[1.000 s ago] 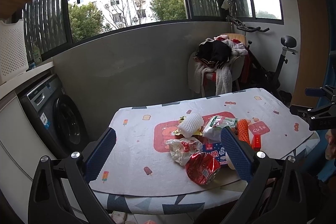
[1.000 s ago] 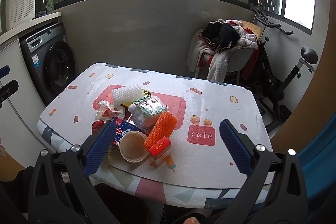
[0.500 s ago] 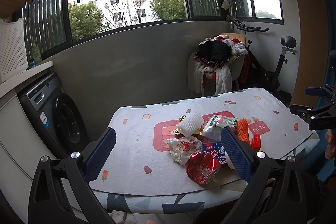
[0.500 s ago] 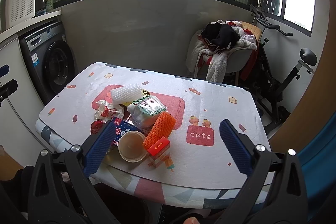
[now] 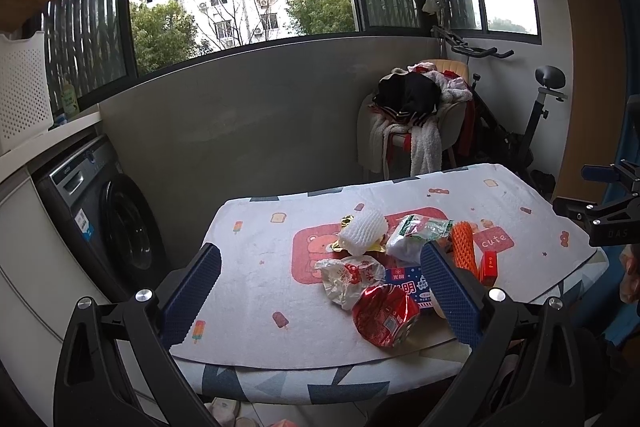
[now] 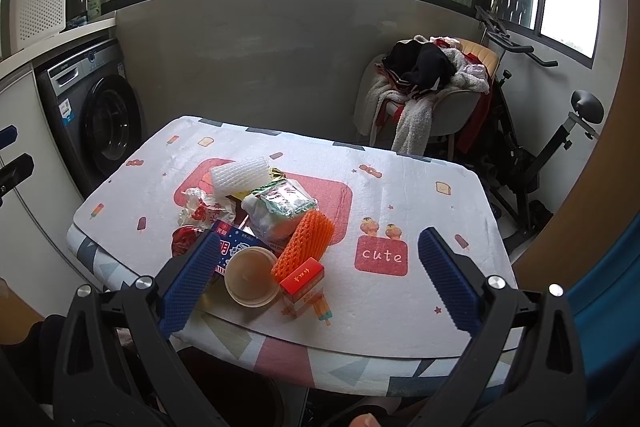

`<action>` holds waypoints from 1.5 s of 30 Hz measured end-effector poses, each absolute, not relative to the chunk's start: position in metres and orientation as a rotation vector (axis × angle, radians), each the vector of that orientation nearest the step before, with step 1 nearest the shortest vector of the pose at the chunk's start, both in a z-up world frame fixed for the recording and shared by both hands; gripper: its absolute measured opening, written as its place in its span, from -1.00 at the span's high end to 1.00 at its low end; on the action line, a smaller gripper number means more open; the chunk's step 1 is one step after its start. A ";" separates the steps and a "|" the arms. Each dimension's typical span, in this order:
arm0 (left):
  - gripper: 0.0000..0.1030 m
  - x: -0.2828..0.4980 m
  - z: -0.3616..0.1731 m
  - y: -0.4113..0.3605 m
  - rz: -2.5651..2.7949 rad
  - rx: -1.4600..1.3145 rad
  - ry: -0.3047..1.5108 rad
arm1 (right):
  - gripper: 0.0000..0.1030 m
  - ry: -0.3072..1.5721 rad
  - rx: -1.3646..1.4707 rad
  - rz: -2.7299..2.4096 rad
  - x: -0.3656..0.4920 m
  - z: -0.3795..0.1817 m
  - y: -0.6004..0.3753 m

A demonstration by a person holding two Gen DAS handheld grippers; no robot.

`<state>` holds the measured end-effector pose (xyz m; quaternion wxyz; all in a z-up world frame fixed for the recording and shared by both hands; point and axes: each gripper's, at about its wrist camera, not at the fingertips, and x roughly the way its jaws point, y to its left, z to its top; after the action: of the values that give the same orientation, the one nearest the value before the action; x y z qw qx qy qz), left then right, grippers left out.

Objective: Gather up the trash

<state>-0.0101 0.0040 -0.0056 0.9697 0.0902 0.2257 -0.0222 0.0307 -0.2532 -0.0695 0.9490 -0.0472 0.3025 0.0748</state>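
Note:
A heap of trash lies on the cloth-covered table (image 6: 432, 183): a white foam net (image 6: 240, 175), a green-and-white wrapper bag (image 6: 278, 207), an orange foam net (image 6: 304, 245), a small red box (image 6: 302, 277), a round plastic cup (image 6: 251, 277), a blue carton (image 6: 234, 245), a crumpled white-red wrapper (image 5: 348, 273) and a red foil wrapper (image 5: 384, 315). My left gripper (image 5: 320, 291) hangs open in front of the table's near-left edge. My right gripper (image 6: 316, 287) is open too, held above the near edge, with the cup and red box seen between its fingers. Neither holds anything.
A washing machine (image 5: 104, 219) stands left of the table. Behind the table is a grey wall, a chair piled with clothes (image 6: 432, 83) and an exercise bike (image 6: 540, 139) at the right. The right gripper's body (image 5: 600, 215) shows at the left view's right edge.
Both grippers have stayed open. The right view has shifted slightly, the table and trash sitting a little higher and closer; the left view is nearly unchanged.

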 end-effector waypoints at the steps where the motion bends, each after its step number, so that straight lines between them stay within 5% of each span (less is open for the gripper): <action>1: -0.90 -0.010 -0.006 0.004 -0.036 0.187 0.455 | -0.89 0.617 -0.096 0.152 0.031 -0.070 -0.253; 20: -0.90 0.017 -0.061 0.016 -0.111 0.201 0.526 | -0.89 0.722 -0.110 0.246 0.055 -0.126 -0.257; 36: -0.90 0.048 -0.114 0.005 -0.189 0.150 0.656 | -0.88 0.876 -0.407 0.479 0.125 -0.209 -0.232; 42: -0.90 0.060 -0.123 0.017 -0.210 0.032 0.706 | -0.77 0.924 -0.343 0.552 0.150 -0.229 -0.232; 45: -0.90 0.060 -0.128 0.013 -0.199 0.051 0.712 | -0.33 0.951 -0.334 0.564 0.156 -0.240 -0.228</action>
<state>0.0600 0.0130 -0.1276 0.9321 0.0252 0.3479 -0.0973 0.1556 -0.2284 -0.2397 0.8380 -0.1579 0.4494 0.2664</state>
